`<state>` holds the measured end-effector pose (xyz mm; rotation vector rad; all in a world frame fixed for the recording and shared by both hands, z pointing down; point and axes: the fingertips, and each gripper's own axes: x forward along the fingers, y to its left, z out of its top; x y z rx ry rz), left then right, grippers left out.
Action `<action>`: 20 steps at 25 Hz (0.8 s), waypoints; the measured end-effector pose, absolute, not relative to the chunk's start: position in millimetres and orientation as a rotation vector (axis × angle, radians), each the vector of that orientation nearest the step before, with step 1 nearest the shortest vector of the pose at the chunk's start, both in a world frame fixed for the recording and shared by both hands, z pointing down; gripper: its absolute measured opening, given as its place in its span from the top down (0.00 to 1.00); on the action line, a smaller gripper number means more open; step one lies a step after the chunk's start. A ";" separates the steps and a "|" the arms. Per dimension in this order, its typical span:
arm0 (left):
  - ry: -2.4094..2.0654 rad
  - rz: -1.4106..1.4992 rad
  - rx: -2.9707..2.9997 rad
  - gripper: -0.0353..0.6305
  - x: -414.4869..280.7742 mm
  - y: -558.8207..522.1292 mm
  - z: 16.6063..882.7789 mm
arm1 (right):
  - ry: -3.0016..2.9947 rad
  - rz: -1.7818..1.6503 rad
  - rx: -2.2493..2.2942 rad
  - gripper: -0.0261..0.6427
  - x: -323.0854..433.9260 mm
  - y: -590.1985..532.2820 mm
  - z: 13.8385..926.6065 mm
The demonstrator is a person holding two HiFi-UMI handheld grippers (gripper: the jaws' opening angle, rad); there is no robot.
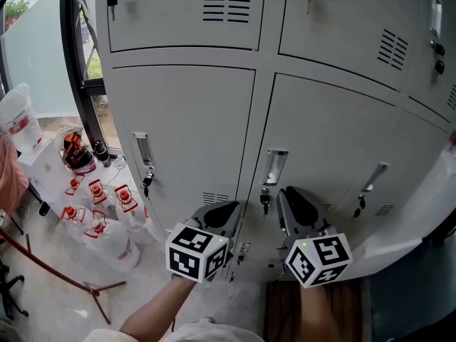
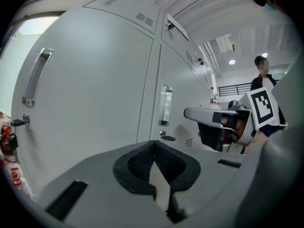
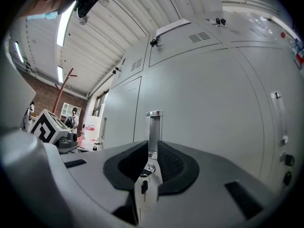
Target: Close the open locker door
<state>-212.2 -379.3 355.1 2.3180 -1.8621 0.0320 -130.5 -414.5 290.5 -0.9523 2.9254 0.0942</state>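
Left gripper [image 1: 221, 209], jaws together, and right gripper [image 1: 288, 194], jaws slightly apart, hang empty near the middle handle [image 1: 274, 166]. Right of that handle, the ajar locker door [image 1: 399, 155] is likely light and stiff; push its flat face.

The locker door [image 1: 412, 180] is the lower one in the right-hand column of the bank, a tall panel of plain pale grey metal. A slim bright handle [image 1: 372, 179] stands upright near its left edge, with a small dark key [image 1: 360, 205] hanging just below it and a little slotted vent [image 1: 385, 210] low on the panel. The door stands upright on its hinges but out of line with the neighbouring door [image 1: 320, 148]. Its lower part juts forward and a lighter strip shows beneath it, so it looks ajar. How far it stands open cannot be told from the head view.
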 end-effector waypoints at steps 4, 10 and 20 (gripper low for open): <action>-1.856 0.035 2.323 0.94 -190.4 -374.3 353.3 | 2.935 0.078 -0.967 0.88 -108.1 -406.1 296.0; -1.871 0.036 2.313 0.94 -162.3 -365.3 350.6 | 2.944 0.058 -0.975 0.90 -74.6 -393.8 301.6; -1.903 0.065 2.304 0.94 -123.6 -352.7 347.6 | 2.956 0.037 -0.980 0.94 -29.8 -373.5 311.3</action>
